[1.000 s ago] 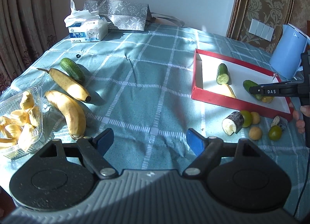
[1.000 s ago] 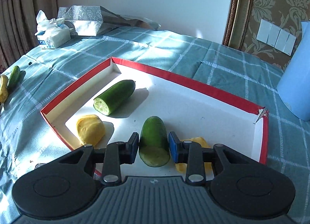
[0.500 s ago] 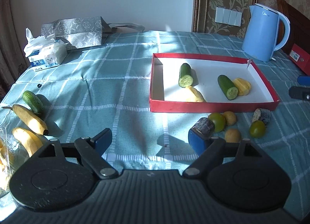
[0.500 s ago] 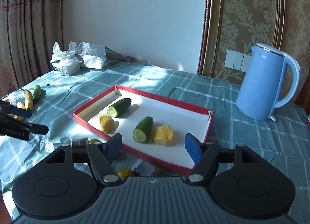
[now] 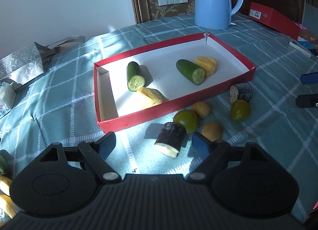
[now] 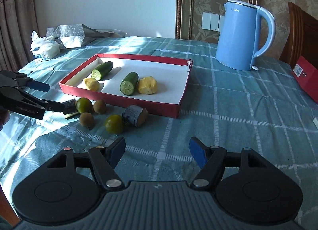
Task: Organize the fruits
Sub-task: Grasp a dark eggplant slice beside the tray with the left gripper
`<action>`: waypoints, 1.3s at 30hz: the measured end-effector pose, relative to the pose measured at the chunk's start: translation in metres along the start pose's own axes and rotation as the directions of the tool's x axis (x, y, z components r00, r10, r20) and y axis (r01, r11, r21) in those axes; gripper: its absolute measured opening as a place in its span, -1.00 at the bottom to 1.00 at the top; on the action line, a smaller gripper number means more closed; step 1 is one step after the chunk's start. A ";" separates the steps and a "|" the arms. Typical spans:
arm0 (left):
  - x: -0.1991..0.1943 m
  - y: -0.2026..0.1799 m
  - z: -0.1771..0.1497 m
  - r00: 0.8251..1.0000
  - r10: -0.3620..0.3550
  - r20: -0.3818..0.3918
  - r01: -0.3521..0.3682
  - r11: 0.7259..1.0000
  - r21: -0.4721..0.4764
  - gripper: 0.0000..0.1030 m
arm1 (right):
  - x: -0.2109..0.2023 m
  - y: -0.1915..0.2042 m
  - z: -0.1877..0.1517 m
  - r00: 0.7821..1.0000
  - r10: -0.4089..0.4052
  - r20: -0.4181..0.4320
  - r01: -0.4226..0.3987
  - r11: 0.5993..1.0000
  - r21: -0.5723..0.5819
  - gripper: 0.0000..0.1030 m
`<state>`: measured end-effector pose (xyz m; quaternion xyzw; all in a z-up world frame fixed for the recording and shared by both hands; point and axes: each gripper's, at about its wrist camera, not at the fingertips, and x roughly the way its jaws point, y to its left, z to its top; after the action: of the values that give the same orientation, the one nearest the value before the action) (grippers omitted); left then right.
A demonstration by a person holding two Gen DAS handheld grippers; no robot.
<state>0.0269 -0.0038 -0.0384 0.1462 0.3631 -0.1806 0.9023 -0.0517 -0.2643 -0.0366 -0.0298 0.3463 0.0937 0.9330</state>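
The right claw [image 6: 157, 152] has let go of its cucumber half [image 6: 129, 83], now lying ahead in the red tray [image 6: 159, 104]; the left claw [image 5: 153, 142], open and empty, nears the dark-skinned chunk [image 5: 171, 137] between its fingers.

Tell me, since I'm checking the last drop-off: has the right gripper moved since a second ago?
Yes. The right gripper has pulled back out of the red tray, leaving the cucumber piece inside; its fingers now stand open, empty.

Both wrists—perhaps near—face tray [image 5: 171, 118].
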 end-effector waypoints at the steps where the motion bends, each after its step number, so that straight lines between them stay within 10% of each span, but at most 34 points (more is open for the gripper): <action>1: 0.002 -0.001 0.001 1.000 -0.009 -0.003 0.009 1.000 0.008 0.59 | -0.001 0.000 -0.001 1.000 -0.006 0.001 0.006 1.000 0.004 0.37; 15: 0.023 -0.002 0.002 0.994 -0.093 -0.059 0.097 0.992 0.075 0.57 | -0.002 0.001 -0.006 0.999 -0.041 -0.021 0.042 0.998 0.044 0.37; 39: 0.039 0.002 0.002 0.981 -0.160 -0.110 0.174 0.977 0.126 -0.18 | -0.005 0.010 -0.009 0.998 -0.065 -0.026 0.066 0.995 0.068 0.37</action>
<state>0.0549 -0.0117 -0.0647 0.1846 0.4056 -0.2725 0.8527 -0.0634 -0.2564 -0.0405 -0.0099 0.3594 0.0506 0.9317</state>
